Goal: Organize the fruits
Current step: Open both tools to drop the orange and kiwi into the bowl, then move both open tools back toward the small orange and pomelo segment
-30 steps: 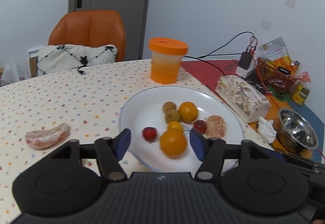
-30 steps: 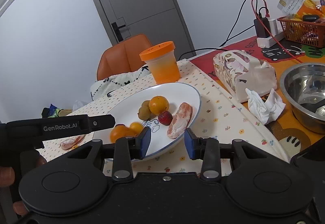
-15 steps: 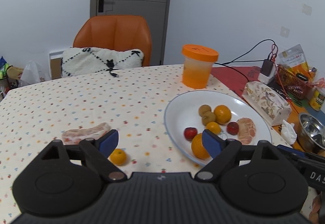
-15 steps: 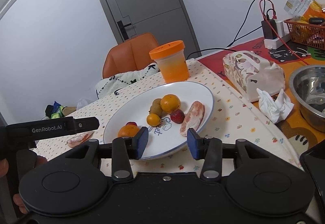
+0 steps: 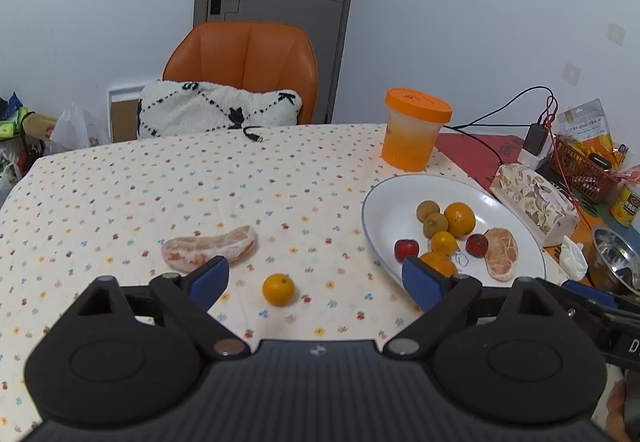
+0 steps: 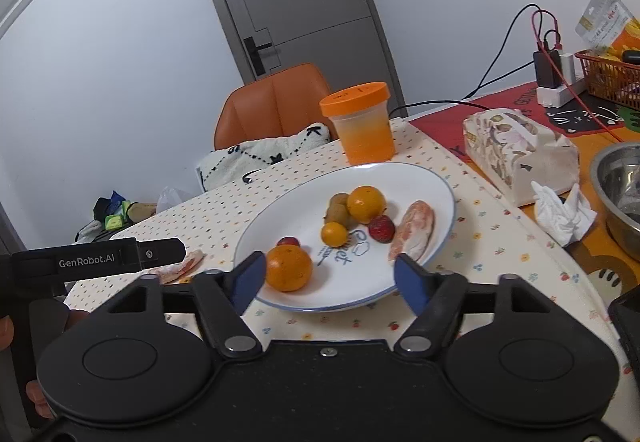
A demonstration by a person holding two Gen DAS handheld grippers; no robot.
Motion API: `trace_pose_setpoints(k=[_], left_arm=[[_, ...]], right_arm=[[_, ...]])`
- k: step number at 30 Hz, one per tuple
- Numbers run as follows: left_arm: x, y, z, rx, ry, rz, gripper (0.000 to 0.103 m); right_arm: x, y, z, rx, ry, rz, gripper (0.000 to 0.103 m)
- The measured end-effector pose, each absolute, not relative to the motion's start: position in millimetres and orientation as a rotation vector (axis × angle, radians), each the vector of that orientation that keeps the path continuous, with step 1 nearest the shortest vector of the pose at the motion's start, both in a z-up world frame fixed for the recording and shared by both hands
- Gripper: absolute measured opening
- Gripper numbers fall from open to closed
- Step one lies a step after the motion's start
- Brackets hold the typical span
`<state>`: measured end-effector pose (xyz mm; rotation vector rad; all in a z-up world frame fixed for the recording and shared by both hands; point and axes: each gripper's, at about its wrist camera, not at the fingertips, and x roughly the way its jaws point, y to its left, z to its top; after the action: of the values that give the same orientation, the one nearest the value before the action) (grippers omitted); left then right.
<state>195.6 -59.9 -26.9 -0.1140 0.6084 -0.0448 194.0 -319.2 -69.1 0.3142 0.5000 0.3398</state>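
On the plate [image 6: 424, 177] at the table's right side, most of the fruit is now sitting: a big orange [image 6: 289, 268] at the near rim, a small orange [image 6: 334, 234], another orange [image 6: 366, 203], two brownish round fruits [image 6: 338, 207], two red ones [image 6: 382, 228] and a peeled citrus segment [image 6: 412, 230]. I'm pulling both grippers back from it. A sec ago my left gripper [image 5: 316, 282] was framing the big orange w/ its pads close in; its jaws have just been opening and are now standing wide w/ nothing between them but tablecloth [image 5: 120, 193] and, further ahead, a loose small orange [image 5: 279, 288] that wasn't in view before. My right gripper [image 6: 328, 278] has also just been opening; half a sec ago it was nearly closed at the plate's near edge, now the pads are spread apart, gripping nothing, w/ the big orange lying free just beyond the left pad.

So I'm reading both drops as done. Still off the plate: the loose small orange, straight ahead of my left gripper, and a second peeled segment [image 5: 210, 248] just beside the left pad, on the cloth. My guess is the left side is lining up for one of those two next, prob. the small orange since it's centred between the pads.
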Motion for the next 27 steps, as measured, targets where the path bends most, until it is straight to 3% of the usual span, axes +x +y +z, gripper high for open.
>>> trace_pose_setpoints(k=[3,9,27], left_arm=[[191,-52,-27,-0.128,0.614,-0.05,0.093],[182,-41,-25,-0.119,0.627,-0.058,0.093],[161,0,-23,-0.166,0.632,-0.034,0.097]], right_arm=[[192,-314,-67,0.31,0.5,0.34,0.091],[188,-304,-63,0.306,0.505,0.355,0.102],[180,-269,-60,0.296,0.555,0.392,0.103]])
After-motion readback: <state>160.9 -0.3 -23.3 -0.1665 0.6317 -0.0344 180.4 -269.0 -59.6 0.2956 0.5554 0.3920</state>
